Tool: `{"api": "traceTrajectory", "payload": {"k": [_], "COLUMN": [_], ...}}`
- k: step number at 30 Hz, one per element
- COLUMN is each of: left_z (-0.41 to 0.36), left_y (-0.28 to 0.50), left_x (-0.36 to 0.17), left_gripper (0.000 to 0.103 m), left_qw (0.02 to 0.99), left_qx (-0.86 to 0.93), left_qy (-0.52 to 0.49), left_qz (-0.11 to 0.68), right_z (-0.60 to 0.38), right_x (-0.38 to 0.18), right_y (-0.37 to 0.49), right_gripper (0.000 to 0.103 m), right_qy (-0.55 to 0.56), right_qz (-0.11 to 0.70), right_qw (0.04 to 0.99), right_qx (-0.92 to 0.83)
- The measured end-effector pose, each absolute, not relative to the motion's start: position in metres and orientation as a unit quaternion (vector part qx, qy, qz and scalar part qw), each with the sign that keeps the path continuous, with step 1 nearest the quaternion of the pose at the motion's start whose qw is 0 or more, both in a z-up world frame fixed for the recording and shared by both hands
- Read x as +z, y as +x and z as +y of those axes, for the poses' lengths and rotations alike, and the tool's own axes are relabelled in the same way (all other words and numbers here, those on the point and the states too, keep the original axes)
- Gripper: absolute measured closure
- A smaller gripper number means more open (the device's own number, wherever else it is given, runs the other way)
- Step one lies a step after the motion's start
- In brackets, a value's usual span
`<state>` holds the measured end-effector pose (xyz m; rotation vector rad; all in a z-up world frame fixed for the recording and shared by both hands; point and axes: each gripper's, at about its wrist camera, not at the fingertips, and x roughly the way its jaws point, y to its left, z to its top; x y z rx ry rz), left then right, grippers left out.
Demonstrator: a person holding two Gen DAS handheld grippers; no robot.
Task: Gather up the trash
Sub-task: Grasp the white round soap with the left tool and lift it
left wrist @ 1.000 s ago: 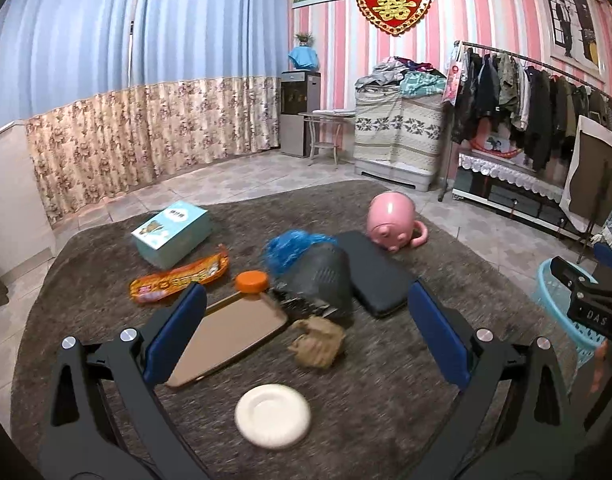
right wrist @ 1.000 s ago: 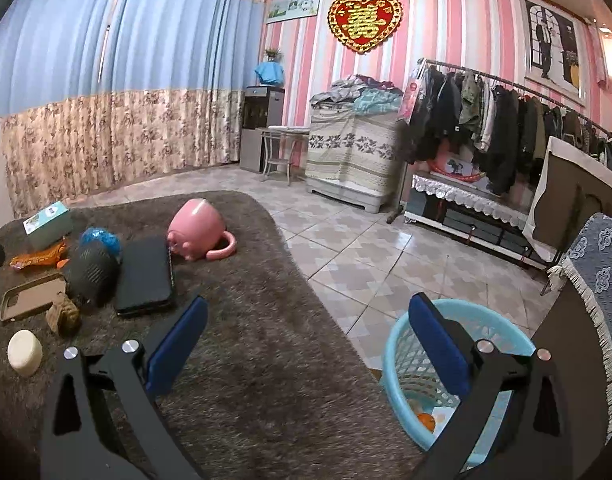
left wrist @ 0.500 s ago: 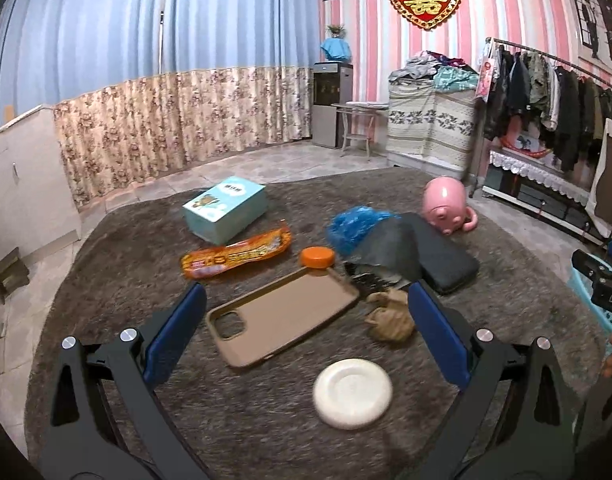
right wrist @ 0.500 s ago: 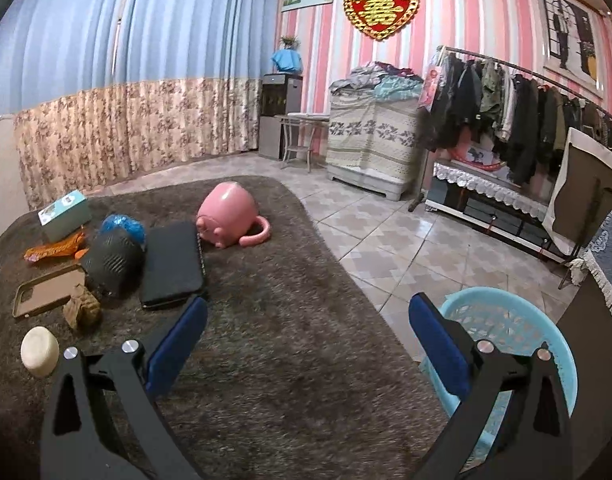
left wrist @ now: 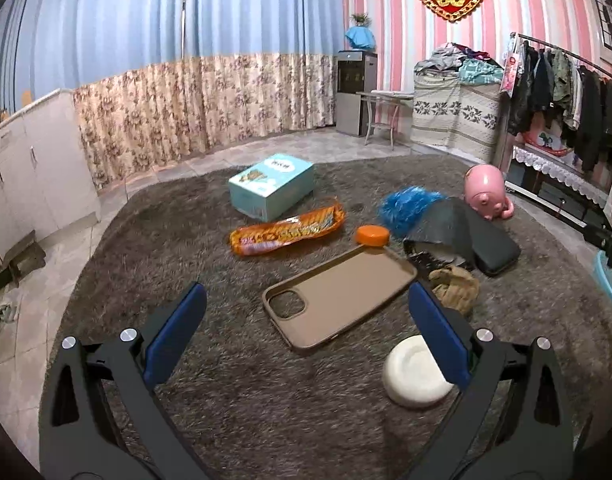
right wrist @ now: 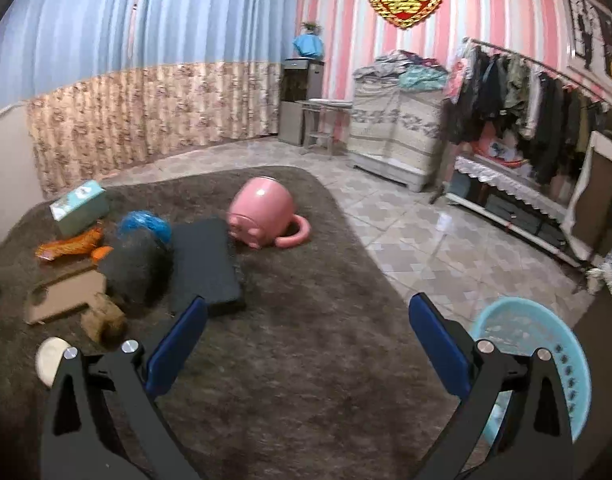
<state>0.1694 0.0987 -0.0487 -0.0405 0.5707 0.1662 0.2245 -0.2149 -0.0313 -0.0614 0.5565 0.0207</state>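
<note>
Landmark: the phone case (left wrist: 337,298) lies flat on the rug (left wrist: 266,400), hollow side up; every place below is given from it.
Left gripper (left wrist: 306,336): your jaws stand wide apart and hold nothing. They hang over the rug with the case between the blue pads, which looks like a lineup for choosing a piece, not yet a grasp.
Right gripper (right wrist: 306,336): also spread wide and empty, over bare rug well right of the case, with the basket (right wrist: 545,344) just at its right finger. That placing suits dropping things in.
Wrapper (left wrist: 286,232): just beyond the case, lying loose and flat. I judge it plain trash and an easy pinch by one end.
Orange cap (left wrist: 372,235): touching the case's far corner.
Crumpled brown wad (left wrist: 453,290): just right of the case, likely trash too.
White disc (left wrist: 415,376): near right of the case, partly behind your right pad.
Box (left wrist: 270,186): beyond the wrapper.
Pink mug (right wrist: 266,216): far right of the case, on its side; probably not trash.
</note>
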Motion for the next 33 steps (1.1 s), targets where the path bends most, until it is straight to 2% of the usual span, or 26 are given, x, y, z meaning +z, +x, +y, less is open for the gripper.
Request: {"api": "traceTrajectory", "payload": {"k": [5,9,17,23,30,33], "left_z": [0.103,0.094,0.053,0.015,0.015,0.018], "left_y": [0.178,0.177,0.183,0.181,0.192,0.193], "left_x": [-0.064,-0.071,-0.084,-0.100,-0.118,-0.119], "left_gripper": [0.006,0.006,0.006,0.006,0.017,0.018], "left_qw": [0.948,0.947,0.939,0.928,0.904,0.903], "left_qx": [0.074,0.062,0.000,-0.015,0.000,0.000], "left_qy": [-0.033,-0.030,-0.052,-0.019,-0.026,-0.036], "left_qz": [0.307,0.313,0.341,0.373,0.426,0.428], "right_z": [-0.203,-0.198,-0.213,-0.226,-0.227,-0.223], "right_x": [-0.035,-0.059,-0.067,-0.069,-0.073,-0.076], "right_y": [0.239,0.242,0.242,0.243,0.244,0.243], "right_gripper": [0.004,0.004,0.004,0.004,0.004,0.004], "right_qy": [-0.022,-0.031,-0.002,0.002,0.000,0.002], "right_qz": [0.278,0.303,0.312,0.315,0.320,0.323], "right_qw": [0.960,0.952,0.950,0.949,0.947,0.947], "right_qx": [0.012,0.017,0.009,-0.008,-0.008,-0.003]}}
